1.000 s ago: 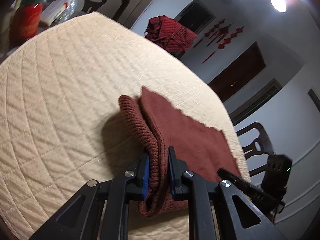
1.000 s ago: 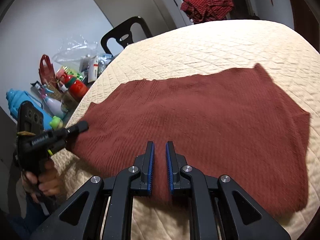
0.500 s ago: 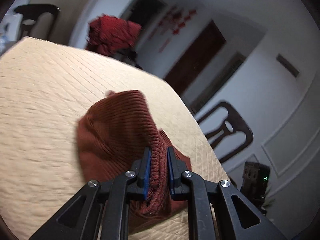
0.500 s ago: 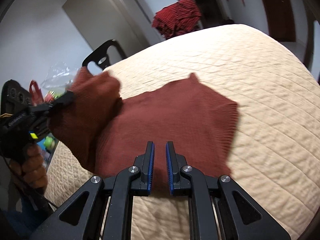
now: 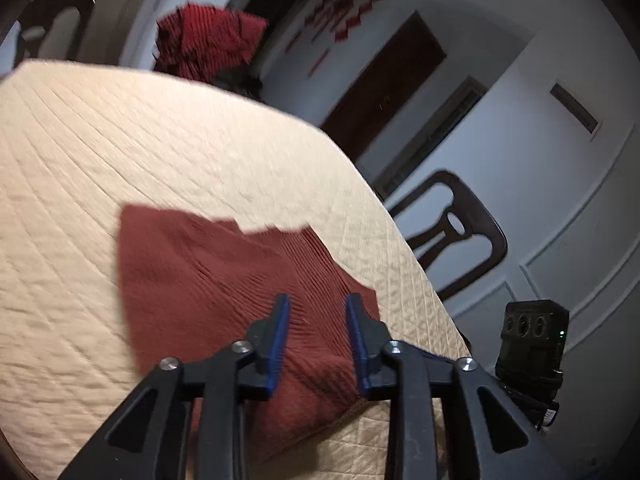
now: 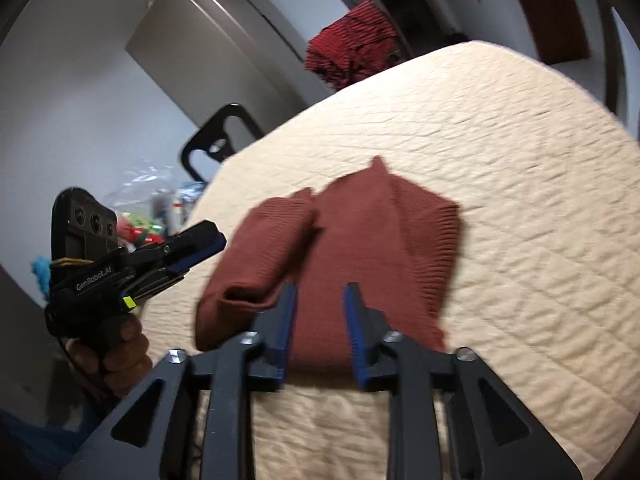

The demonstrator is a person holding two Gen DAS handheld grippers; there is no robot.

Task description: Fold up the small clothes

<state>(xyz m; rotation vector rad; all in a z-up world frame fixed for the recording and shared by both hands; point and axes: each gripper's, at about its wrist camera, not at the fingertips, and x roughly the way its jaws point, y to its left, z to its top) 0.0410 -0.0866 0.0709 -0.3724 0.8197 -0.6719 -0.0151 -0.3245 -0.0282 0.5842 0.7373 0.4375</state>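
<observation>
A red checked cloth heap (image 5: 208, 46) sits beyond the cream quilted tabletop (image 5: 120, 144), with dark wooden chairs (image 5: 452, 236) around. The rust-brown ribbed knit garment (image 6: 360, 248) lies folded on the quilt near its front edge, long axis running away from the right gripper (image 6: 320, 304). Both it and the left gripper (image 5: 316, 312) stand with fingers spread, holding nothing.

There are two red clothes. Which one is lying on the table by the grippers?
The plain rust-brown knitted garment, folded on the cream quilted table just ahead of the open right gripper. The brighter red striped cloth is bunched up beyond the table's far edge.
</observation>
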